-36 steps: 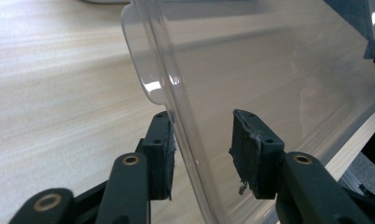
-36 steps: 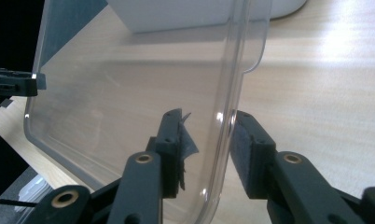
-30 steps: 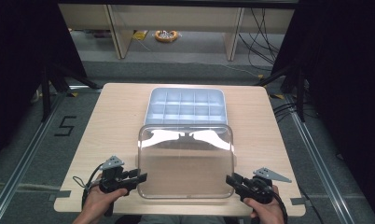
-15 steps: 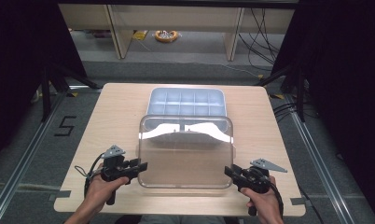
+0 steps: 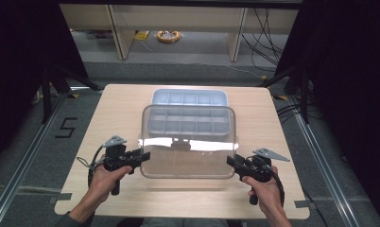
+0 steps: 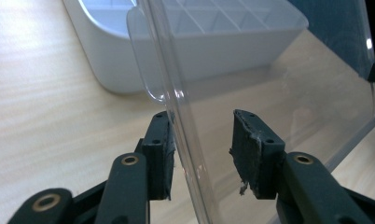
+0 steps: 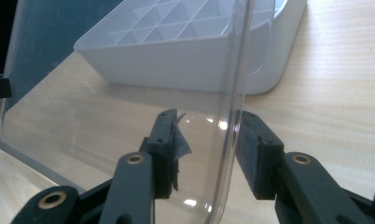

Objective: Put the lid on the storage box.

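A clear plastic lid (image 5: pixel 188 142) hangs over the table, its far part above a white compartment tray (image 5: pixel 188 96). My left gripper (image 5: pixel 143 156) is shut on the lid's left rim. In the left gripper view the rim (image 6: pixel 176 121) runs between the jaws (image 6: pixel 202 149), against the left pad, and the tray (image 6: pixel 129 56) lies beyond. My right gripper (image 5: pixel 231 161) holds the right rim. Its jaws (image 7: pixel 206 149) have just been opening a little, with the rim (image 7: pixel 232 116) still between the pads. The tray (image 7: pixel 167 65) is seen through the lid.
The light wooden table (image 5: pixel 107 118) has bare room on both sides of the tray. A floor mark "5" (image 5: pixel 67 127) lies to the left, cables (image 5: pixel 292 109) to the right, and a shelf unit (image 5: pixel 178 19) stands behind.
Both hands have carried the lid away from the person and slightly up. It now overlaps most of the tray instead of lying in front of it.
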